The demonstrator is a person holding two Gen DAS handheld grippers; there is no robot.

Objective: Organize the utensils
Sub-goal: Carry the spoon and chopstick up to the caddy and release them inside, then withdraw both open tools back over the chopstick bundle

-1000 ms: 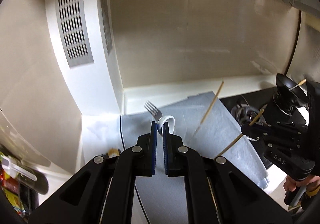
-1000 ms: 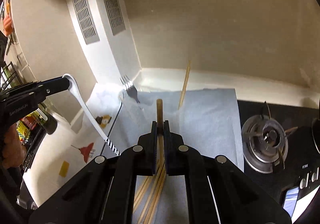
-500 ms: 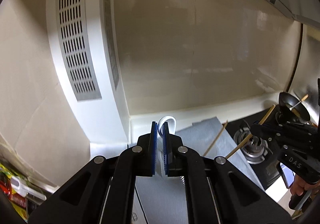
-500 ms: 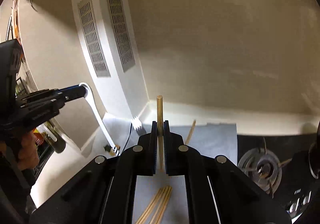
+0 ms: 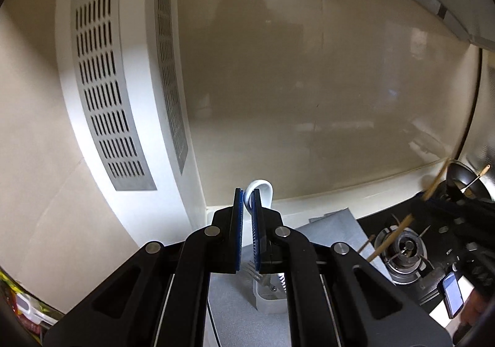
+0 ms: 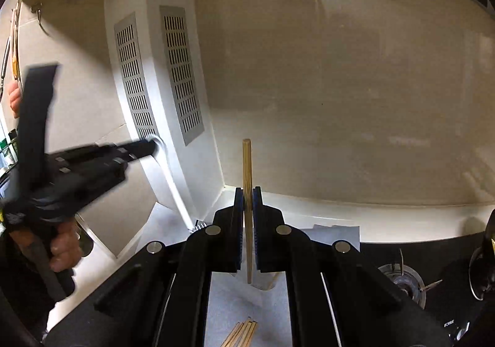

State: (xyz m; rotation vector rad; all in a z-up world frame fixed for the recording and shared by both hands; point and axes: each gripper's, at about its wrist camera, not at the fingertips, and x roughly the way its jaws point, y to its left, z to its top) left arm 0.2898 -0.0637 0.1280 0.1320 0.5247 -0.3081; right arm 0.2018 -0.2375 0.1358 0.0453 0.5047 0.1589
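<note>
Higher now: white spoon (image 5: pixel 261 189), tan chopstick (image 6: pixel 247 180)

The right hand-held gripper (image 6: pixel 247 195) has its blue pads closed on a wooden chopstick (image 6: pixel 247 167), which stands upright with its blunt end rising above the jaws and its lower end hanging over the grey mat (image 6: pixel 229 300). More chopsticks (image 6: pixel 243 333) lie bundled on that mat at the bottom edge. At left, blurred, the left hand-held gripper (image 6: pixel 153 146) holds a white spoon (image 6: pixel 170 183) by one end. A gas burner (image 6: pixel 402 280) sits on the black hob at right.
</note>
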